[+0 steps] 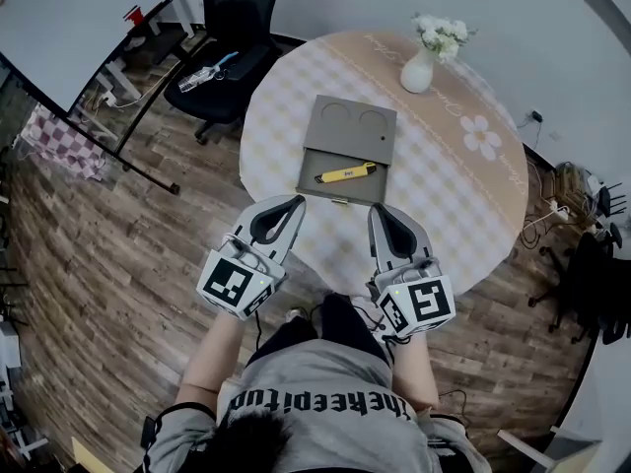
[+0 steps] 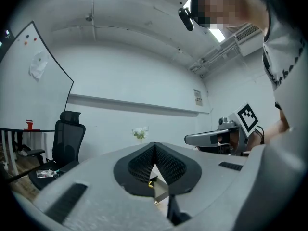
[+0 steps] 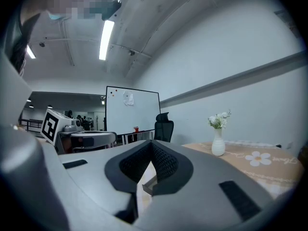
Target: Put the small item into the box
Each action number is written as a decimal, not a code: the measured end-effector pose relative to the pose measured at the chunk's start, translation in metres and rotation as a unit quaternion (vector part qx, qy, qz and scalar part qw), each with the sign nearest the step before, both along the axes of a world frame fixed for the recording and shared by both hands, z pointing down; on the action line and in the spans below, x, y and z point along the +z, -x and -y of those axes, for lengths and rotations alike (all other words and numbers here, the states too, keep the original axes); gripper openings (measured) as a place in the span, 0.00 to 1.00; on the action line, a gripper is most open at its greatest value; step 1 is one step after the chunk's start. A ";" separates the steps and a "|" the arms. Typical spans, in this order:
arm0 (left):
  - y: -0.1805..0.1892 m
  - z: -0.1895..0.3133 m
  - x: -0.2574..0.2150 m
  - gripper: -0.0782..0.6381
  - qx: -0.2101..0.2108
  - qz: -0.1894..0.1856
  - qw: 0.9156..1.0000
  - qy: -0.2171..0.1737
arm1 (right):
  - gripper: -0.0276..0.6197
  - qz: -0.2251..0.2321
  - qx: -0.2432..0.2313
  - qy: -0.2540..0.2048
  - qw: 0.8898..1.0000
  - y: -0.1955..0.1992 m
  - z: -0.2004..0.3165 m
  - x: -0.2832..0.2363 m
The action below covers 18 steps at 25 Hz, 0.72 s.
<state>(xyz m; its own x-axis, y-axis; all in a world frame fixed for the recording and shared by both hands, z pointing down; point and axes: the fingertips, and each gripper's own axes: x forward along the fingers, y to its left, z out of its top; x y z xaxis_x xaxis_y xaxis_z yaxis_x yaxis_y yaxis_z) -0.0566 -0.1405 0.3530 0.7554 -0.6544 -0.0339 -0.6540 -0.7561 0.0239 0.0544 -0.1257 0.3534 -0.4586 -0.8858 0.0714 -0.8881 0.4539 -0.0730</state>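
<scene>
A grey box [image 1: 335, 189] lies open on the round table [image 1: 463, 205], its lid [image 1: 351, 126] with two round recesses folded to the far side. A small yellow item [image 1: 345, 173] lies inside the box tray. My left gripper [image 1: 295, 202] hangs just before the box's near left corner, jaws shut and empty. At the near right corner my right gripper [image 1: 379, 209] is also shut with nothing held. In the left gripper view the box [image 2: 162, 190] and a bit of yellow show below the closed tips [image 2: 155, 144]. The right gripper view shows a box corner [image 3: 149, 186].
A white vase of flowers [image 1: 422, 62] stands at the table's far side. A black office chair [image 1: 222, 57] and a whiteboard [image 1: 69, 18] are beyond the table at the left. The person's torso is close to the near table edge.
</scene>
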 end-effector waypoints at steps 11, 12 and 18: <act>0.023 -0.034 -0.022 0.13 0.015 -0.019 0.999 -0.030 | 0.05 -0.011 0.025 -0.025 0.999 0.021 -0.034 -0.018; 0.025 -0.037 -0.024 0.13 0.017 -0.021 0.999 -0.032 | 0.05 -0.012 0.028 -0.028 0.999 0.023 -0.038 -0.019; 0.039 -0.054 -0.032 0.13 0.023 -0.034 0.998 -0.043 | 0.05 -0.015 0.037 -0.040 0.998 0.035 -0.056 -0.027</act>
